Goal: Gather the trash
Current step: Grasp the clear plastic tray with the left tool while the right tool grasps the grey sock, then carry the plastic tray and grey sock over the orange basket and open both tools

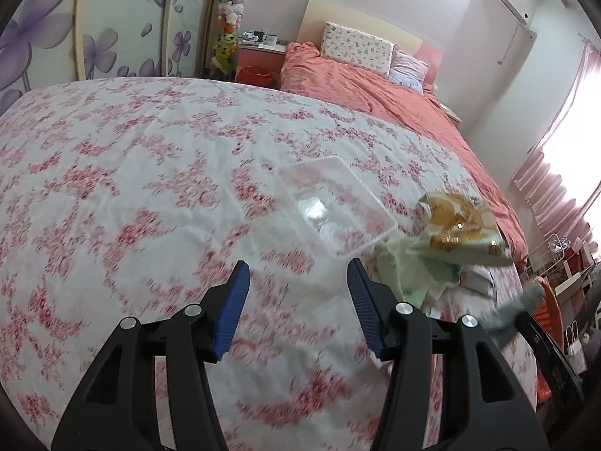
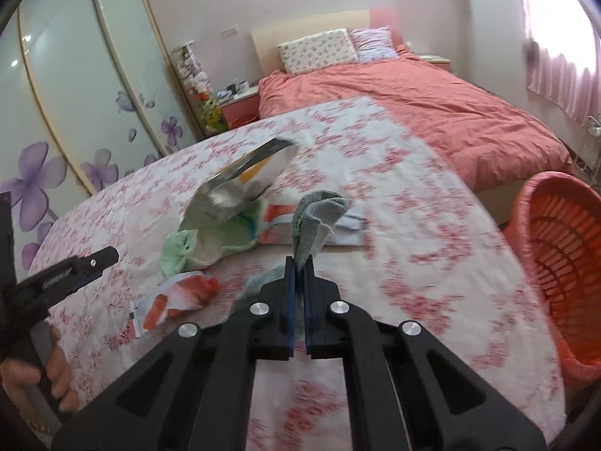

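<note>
The fingers (image 2: 290, 282) of the right gripper (image 2: 299, 274) are squeezed together on a grey cloth (image 2: 317, 221) — it sticks up above the tips, off the flowered tablecloth (image 2: 432, 233). The left gripper (image 1: 298, 282) has its fingers spread wide, with nothing between them. It hangs over the cloth just short of a clear plastic tray (image 1: 334, 205). Beside the tray lie a yellow snack bag (image 1: 460, 227) and a green wrapper (image 1: 405, 270), touching each other. A red-and-white wrapper (image 2: 176, 298) lies nearer — and an orange basket (image 2: 563, 263) stands at the table's right edge.
</note>
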The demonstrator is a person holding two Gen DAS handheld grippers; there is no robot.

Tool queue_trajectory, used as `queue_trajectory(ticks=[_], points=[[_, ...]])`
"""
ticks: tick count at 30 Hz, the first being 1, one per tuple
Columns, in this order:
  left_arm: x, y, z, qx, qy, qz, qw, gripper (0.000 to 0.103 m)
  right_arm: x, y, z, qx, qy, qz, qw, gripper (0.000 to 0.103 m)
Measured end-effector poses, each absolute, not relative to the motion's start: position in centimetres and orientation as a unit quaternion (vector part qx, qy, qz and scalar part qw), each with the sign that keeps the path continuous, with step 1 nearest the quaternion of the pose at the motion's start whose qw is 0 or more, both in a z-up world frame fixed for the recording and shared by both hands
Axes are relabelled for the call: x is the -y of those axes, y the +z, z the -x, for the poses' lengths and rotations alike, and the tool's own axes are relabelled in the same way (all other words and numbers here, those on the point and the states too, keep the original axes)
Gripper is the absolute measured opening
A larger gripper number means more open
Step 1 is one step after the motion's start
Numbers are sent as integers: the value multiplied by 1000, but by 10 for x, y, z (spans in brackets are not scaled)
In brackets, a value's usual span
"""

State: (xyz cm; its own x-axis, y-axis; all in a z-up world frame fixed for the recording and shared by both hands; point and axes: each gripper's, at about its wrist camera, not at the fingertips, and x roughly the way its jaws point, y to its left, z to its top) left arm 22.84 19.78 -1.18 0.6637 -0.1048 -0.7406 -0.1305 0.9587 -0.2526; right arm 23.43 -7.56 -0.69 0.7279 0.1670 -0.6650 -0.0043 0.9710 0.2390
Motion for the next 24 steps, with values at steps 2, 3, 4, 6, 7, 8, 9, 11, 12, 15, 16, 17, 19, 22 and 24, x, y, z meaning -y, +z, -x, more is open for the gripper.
queue_trajectory(ticks=[2,3,4,6,7,8,9,11,12,15,16,17,19,22,24], points=[[-197,-13,-239,-415,14,145,898,51,87,-3,-228,-362,34,-110,925,5],[-196,-14,-245,-418,17,145,896,50,91,-3,-226,-361,29,-108,926,5],[-195,-15,-249,-422,18,147,895,47,94,-2,-224,-360,26,-108,926,5],[-195,-17,-259,-429,18,154,890,44,101,-2,-221,-361,20,-106,926,5],[-195,-17,-264,-433,21,154,888,42,104,-3,-220,-362,17,-105,926,5],[-194,-18,-267,-435,25,151,887,38,106,-3,-219,-363,15,-105,926,5],[-193,-20,-273,-440,30,145,886,35,109,-4,-218,-364,13,-105,925,5],[-191,-24,-278,-450,29,145,881,22,111,-5,-216,-366,9,-106,925,5],[-190,-28,-280,-459,26,145,876,18,113,-6,-215,-366,8,-106,924,5],[-188,-32,-277,-462,29,135,876,9,116,-5,-210,-364,5,-104,925,5],[-188,-32,-276,-461,29,134,877,8,116,-5,-208,-364,5,-104,926,5],[-189,-32,-273,-460,29,135,877,7,117,-4,-206,-363,4,-104,926,5],[-190,-29,-270,-456,28,132,879,4,118,-2,-203,-361,3,-103,927,5],[-189,-22,-264,-450,30,125,884,4,119,1,-199,-357,1,-103,929,5],[-189,-17,-260,-444,31,121,887,4,121,4,-195,-354,0,-103,930,5]])
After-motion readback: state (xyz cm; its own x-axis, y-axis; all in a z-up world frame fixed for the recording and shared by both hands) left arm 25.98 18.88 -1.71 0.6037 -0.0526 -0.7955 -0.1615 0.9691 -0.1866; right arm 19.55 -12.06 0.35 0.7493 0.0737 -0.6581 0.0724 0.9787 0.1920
